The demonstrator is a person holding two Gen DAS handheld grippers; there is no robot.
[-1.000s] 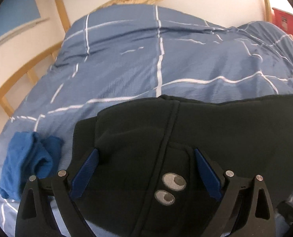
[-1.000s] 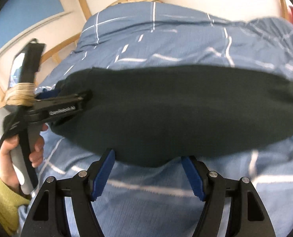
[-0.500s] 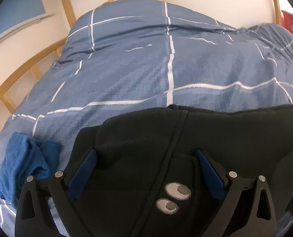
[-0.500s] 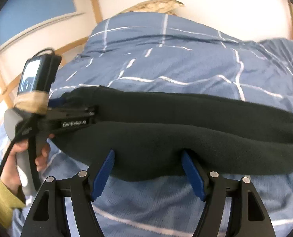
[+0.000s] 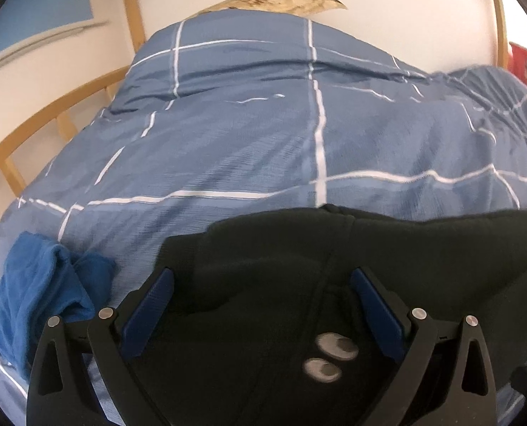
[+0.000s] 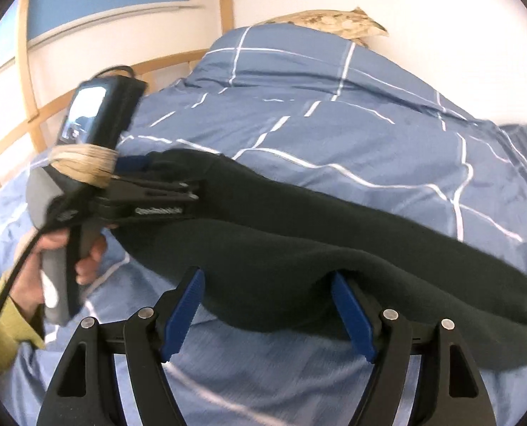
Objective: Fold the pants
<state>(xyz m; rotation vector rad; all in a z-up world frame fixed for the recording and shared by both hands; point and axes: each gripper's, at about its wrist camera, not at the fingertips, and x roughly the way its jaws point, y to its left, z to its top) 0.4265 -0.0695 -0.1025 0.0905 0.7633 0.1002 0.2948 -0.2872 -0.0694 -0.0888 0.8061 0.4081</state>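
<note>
Dark fleece pants [image 5: 387, 255] with two embroidered eyes lie folded in a long band across the blue checked duvet [image 5: 263, 135]. My left gripper [image 5: 261, 277] stands wide open over the waistband end, with fabric bulging up between its blue pads [image 5: 149, 305]. From the right wrist view the left gripper [image 6: 157, 191] straddles that same end, held by a hand [image 6: 86, 259] in a yellow-green sleeve. My right gripper [image 6: 267, 277] is open with the near folded edge of the pants [image 6: 298, 241] between its fingers. The fabric touches the right pad, and the pads do not squeeze it.
A crumpled blue cloth [image 5: 43, 294] lies on the duvet left of the pants. A wooden bed rail [image 5: 50, 120] runs along the left side, with white wall behind. A patterned pillow [image 5: 281, 0] peeks over the far end, and a red box [image 5: 526, 64] sits at far right.
The right wrist has rolled and risen, so the pants now slant across its view as a narrower folded band. The left gripper has shifted slightly across the bed, its jaws still wide.
</note>
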